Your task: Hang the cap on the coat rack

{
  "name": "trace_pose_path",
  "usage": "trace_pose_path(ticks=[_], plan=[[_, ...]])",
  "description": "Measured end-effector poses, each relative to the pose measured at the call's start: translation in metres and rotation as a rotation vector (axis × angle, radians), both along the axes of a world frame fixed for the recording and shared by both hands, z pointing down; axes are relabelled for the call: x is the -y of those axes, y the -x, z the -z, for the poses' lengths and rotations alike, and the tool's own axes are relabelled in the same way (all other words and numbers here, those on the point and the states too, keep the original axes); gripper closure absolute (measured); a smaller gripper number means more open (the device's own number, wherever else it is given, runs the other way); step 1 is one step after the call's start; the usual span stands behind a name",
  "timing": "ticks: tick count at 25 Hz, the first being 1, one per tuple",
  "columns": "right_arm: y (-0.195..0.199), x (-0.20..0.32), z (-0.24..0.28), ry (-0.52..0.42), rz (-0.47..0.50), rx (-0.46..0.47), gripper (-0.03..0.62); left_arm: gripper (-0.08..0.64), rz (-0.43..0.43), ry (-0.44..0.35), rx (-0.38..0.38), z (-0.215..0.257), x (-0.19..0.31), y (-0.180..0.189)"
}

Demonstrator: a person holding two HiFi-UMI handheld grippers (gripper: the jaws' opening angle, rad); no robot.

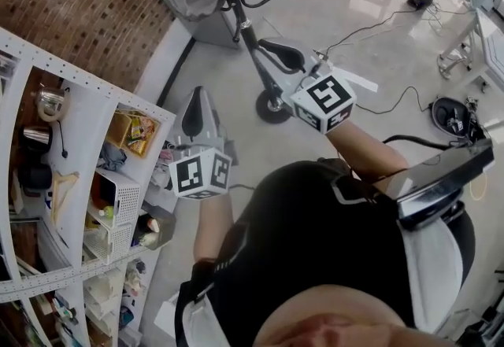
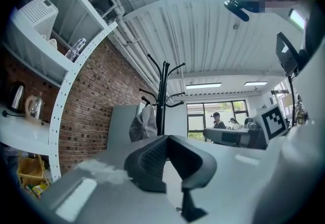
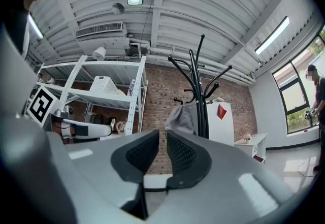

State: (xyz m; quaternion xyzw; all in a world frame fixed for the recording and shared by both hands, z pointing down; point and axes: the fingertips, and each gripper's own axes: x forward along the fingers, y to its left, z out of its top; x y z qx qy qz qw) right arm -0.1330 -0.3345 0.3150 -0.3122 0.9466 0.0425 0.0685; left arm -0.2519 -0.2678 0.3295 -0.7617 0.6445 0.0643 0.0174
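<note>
**Grey cap on the rack, both grippers empty**

From my remote seat I saw the grey cloth cap (image 2: 143, 123) already hanging on a lower hook of the tall black metal coat rack (image 2: 161, 91). It hung just beside the pole, on the side toward the red brick wall (image 2: 96, 111). Its long axis ran up and down, nearly parallel to the pole, with the crown drooping toward the floor. I could not tell where the visor pointed, because the cap looked only like a folded grey shape.

The left gripper (image 2: 166, 139) had its dark ribbed pads meeting at the tips, and nothing was between them. The right gripper (image 3: 163, 134) had its two pads close to each other with a narrow slit between them; through the slit I saw only the brick wall. Both grippers pointed toward the rack and stood well apart from the cap. The white metal shelf unit (image 2: 65, 91) stood on my left side, against the brick wall.
</note>
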Motion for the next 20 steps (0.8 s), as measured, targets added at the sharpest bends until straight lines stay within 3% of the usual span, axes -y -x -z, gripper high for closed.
trace_pose_path(ticks=[10,20], plan=[[-0.064,0.021,-0.018,0.072,-0.008,-0.012,0.563,0.549,0.013,0.034,-0.019,-0.018,0.013,-0.046],[-0.074,0.030,-0.034,0.122,-0.023,-0.045,0.583,0.549,0.024,0.044,-0.002,-0.017,0.018,-0.047]])
